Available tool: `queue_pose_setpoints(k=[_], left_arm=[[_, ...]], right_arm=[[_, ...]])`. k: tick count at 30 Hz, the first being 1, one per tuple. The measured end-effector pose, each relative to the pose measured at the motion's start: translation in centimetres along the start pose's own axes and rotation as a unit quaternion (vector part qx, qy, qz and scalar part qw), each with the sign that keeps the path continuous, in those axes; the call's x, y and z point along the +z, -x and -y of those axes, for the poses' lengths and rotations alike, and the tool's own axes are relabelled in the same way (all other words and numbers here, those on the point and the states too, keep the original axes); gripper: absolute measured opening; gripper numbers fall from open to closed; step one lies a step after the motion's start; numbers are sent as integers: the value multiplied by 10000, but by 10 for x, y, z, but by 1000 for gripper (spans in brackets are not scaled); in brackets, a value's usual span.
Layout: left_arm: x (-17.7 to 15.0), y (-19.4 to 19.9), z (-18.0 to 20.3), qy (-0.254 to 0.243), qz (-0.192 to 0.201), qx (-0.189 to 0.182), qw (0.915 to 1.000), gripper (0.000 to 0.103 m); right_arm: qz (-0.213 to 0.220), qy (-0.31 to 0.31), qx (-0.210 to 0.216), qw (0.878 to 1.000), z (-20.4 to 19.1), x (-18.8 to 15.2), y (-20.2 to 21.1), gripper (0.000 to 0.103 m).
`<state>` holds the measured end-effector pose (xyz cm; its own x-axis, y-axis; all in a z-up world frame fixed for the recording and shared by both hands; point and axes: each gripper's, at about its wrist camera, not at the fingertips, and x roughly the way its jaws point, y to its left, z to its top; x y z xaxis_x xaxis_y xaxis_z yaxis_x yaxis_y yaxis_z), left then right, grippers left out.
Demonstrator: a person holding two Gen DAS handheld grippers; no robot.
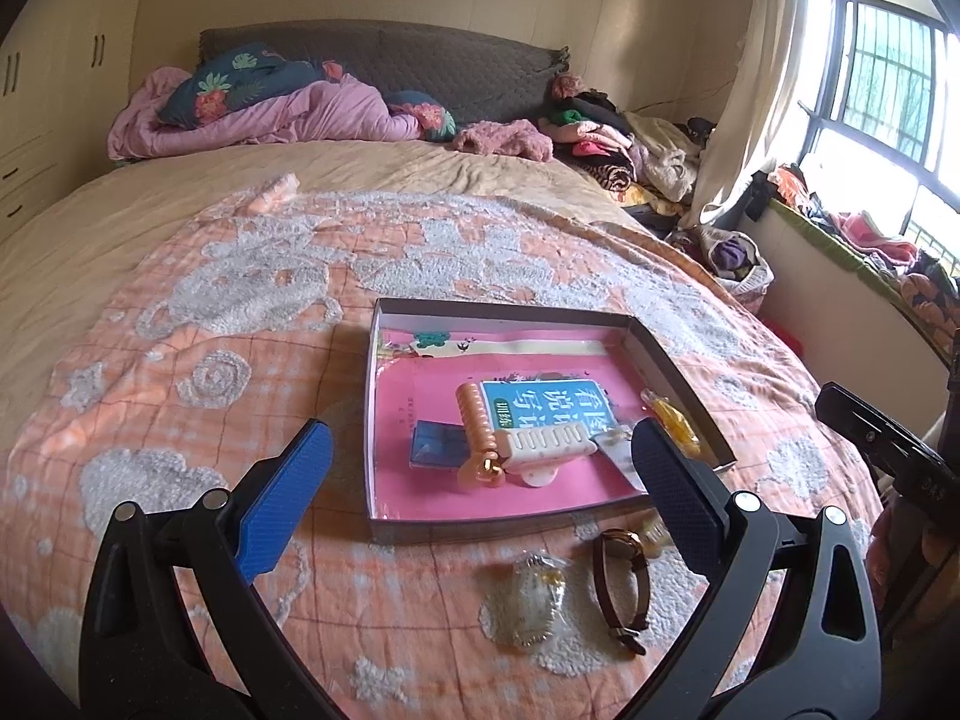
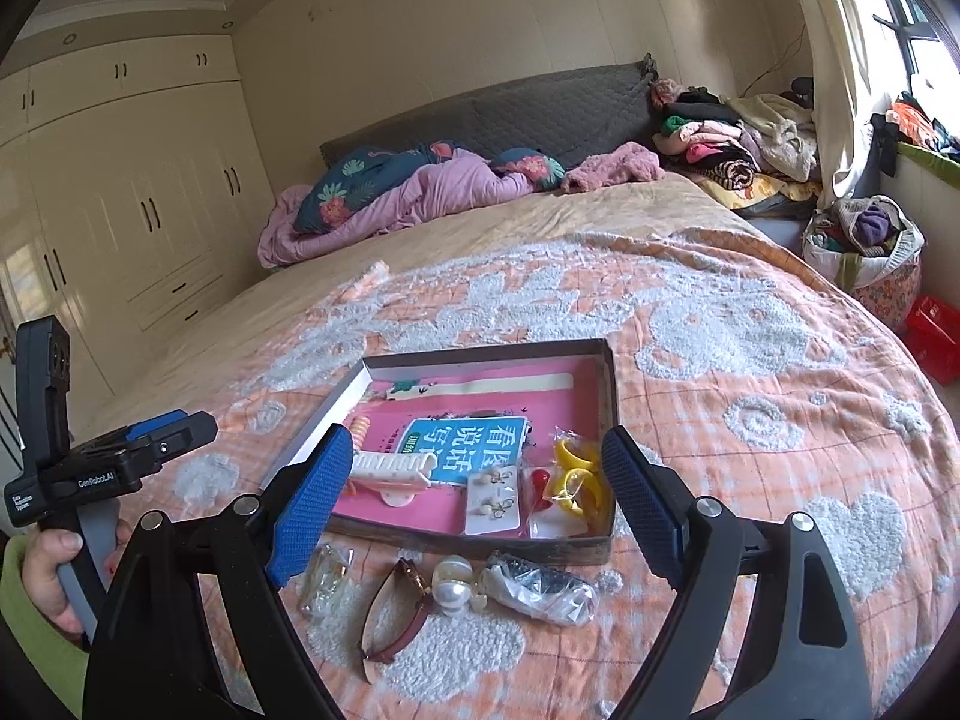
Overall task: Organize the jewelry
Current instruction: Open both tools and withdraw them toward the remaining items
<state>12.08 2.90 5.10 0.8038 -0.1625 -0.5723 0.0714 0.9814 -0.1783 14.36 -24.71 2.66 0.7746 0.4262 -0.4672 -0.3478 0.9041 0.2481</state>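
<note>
A bed covered by an orange quilt (image 1: 180,420) is shown. Left wrist view: the left gripper (image 1: 480,483) is spread wide and empty, a shallow box (image 1: 384,516) lying ahead between its fingers, a watch (image 1: 624,588) just below. Right wrist view: the right gripper (image 2: 477,504) is likewise held wide, nothing gripped, above the watch (image 2: 396,618) and pearl piece (image 2: 453,588).

A pink duvet (image 2: 384,204) lies crumpled against the grey headboard (image 2: 480,114). Folded clothes (image 2: 714,144) pile beside it. Cream wardrobes (image 2: 138,192) line the wall; a red crate, perhaps, (image 2: 936,336) sits on the floor.
</note>
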Motion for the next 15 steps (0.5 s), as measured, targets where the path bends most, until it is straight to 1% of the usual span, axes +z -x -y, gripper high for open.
queue_pose_setpoints(k=[7, 15], left_arm=[[-6, 9, 7, -32, 10, -104, 9999, 93], [-15, 14, 26, -216, -53, -231, 9995, 93]], right_arm=[[92, 9, -13, 10000, 2, 1, 15, 84], [115, 7, -42, 9999, 4, -3, 29, 84]])
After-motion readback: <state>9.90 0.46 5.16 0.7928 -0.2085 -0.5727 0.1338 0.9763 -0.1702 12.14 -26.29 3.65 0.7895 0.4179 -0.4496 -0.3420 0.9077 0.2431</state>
